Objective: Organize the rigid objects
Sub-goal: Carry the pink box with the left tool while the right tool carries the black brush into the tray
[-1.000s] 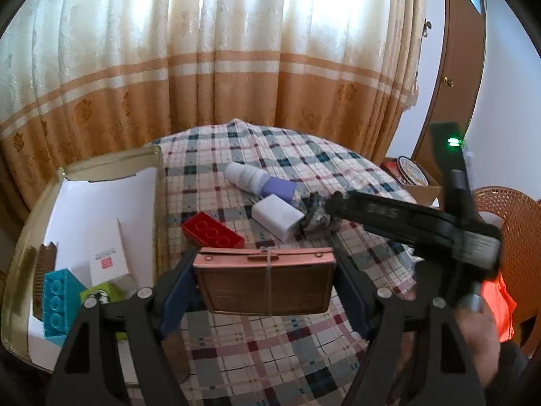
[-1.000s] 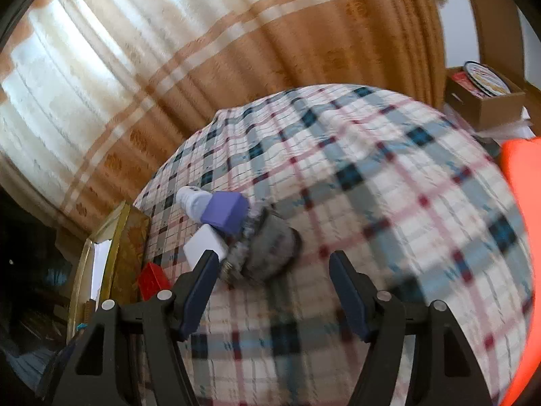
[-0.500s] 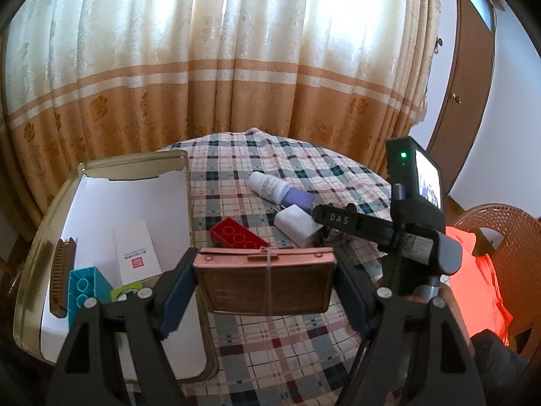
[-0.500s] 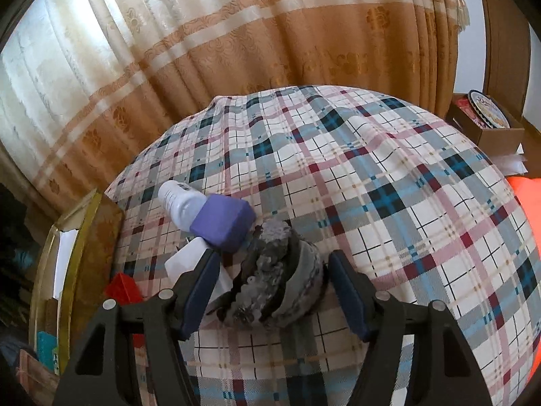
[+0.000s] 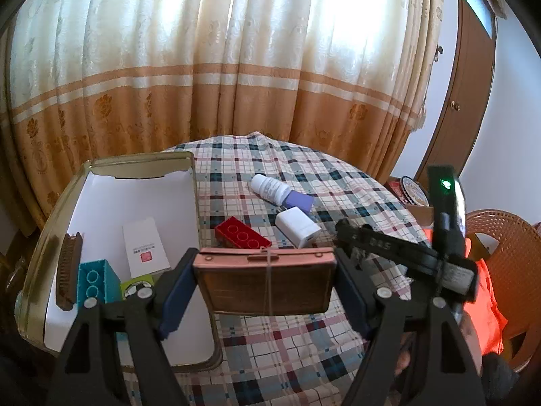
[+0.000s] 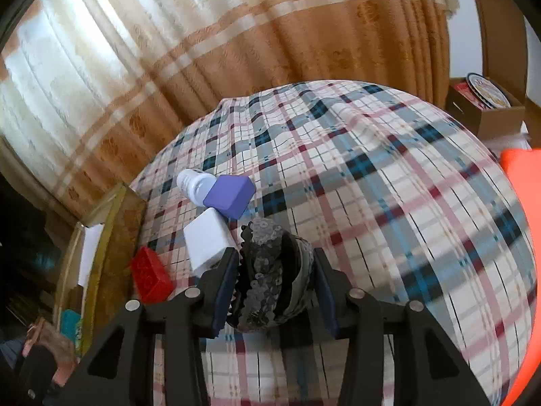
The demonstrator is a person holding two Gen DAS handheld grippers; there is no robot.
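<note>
Gripping a copper-brown rectangular case (image 5: pixel 265 282) across its width, my left gripper (image 5: pixel 265 284) has both fingers (image 5: pixel 177 292) pressed against its short ends, and I'm holding it above the near edge of the plaid surface (image 5: pixel 355 182), right by the tray's corner. On the right gripper (image 6: pixel 270 280), the fingers (image 6: pixel 225 280) are closed around a dark sequined bundle (image 6: pixel 267 277), which bulges up between them.

Just past the case, left view, I see a red brick (image 5: pixel 241 237) and a white adapter (image 5: pixel 297 226) side by side, then a white bottle with a purple cap (image 5: pixel 280 193) lying on its side farther back. To the left sits the gold-rimmed tray (image 5: pixel 189 169) holding a brown comb (image 5: pixel 69 272), a teal brick (image 5: pixel 96 280), a green piece (image 5: pixel 137 286) and a white card box (image 5: pixel 145 247).

Only the left view shows the tray's contents and the right gripper's body. Only the right view shows the bundle clearly. Curtains (image 5: pixel 219 67) hang behind everything.
</note>
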